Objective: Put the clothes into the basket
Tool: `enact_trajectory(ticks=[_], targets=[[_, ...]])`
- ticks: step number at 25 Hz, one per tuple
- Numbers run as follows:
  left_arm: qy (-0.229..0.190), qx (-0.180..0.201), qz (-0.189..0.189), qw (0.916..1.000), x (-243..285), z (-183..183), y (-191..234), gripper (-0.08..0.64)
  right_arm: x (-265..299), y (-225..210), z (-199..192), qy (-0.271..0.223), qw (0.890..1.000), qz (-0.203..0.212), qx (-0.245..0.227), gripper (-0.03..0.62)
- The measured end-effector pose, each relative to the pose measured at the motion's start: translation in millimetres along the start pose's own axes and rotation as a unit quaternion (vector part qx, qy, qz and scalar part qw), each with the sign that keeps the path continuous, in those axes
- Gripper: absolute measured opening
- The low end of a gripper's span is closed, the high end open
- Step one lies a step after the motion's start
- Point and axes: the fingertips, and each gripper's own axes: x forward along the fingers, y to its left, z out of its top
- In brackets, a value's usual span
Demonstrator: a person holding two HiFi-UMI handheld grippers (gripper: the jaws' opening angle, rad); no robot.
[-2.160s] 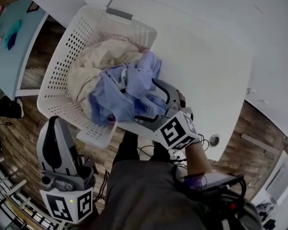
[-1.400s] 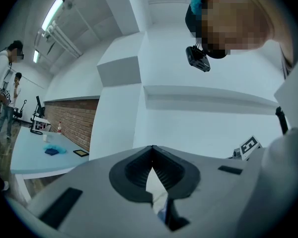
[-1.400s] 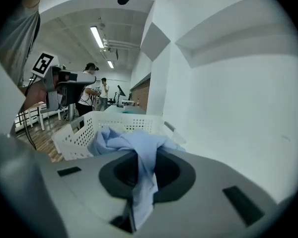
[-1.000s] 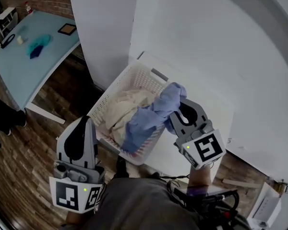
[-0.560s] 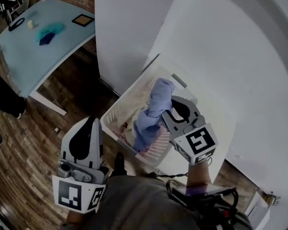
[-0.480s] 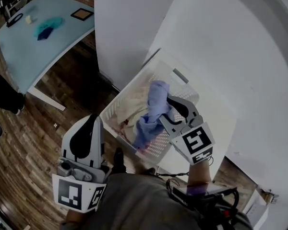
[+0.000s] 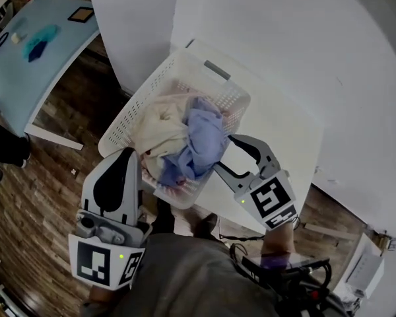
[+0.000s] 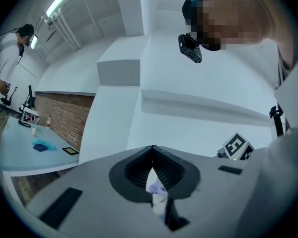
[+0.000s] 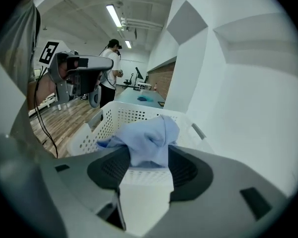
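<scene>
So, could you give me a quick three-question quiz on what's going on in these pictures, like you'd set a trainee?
1. True or false: the blue garment lies outside the white basket.
2. Which gripper's jaws stand apart? A) left B) right C) both
3. What lies beside the blue garment in the basket?
Key: 1. False, it is inside. 2. B: the jaws of the right gripper have just been opening, the garment loose between their tips; the left gripper is shut. 3. A cream garment.
</scene>
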Motion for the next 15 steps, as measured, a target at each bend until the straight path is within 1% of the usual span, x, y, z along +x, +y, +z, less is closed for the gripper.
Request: enact_trajectory(ticks=[3, 6, 8, 10, 13, 15], targets=[[0.003, 0.007, -0.015, 0.9999, 8, -2, -38, 0.008, -29, -7, -20, -0.019, 1.000, -0.006, 0.015, 0.250], [0.009, 0.009, -0.044, 0.9990, 19, -7, -78, 0.008, -61, -19, -37, -0.048, 0.998, -0.028, 0.040, 0.249], [0.011, 0.014, -0.057, 0.9982, 25, -10, -105, 0.009, -86, -28, -46, -0.075, 0.994, -0.044, 0.060, 0.245], [0.009, 0.023, -0.064, 0.9976, 29, -11, -130, 0.008, -113, -37, -50, -0.115, 0.987, -0.060, 0.092, 0.224], [0.001, 0.032, -0.064, 0.9974, 33, -14, -162, 0.008, -151, -48, -52, -0.182, 0.969, -0.075, 0.147, 0.147], [-0.003, 0.034, -0.068, 0.9971, 36, -16, -182, 0.008, -173, -54, -54, -0.215, 0.958, -0.097, 0.161, 0.088]])
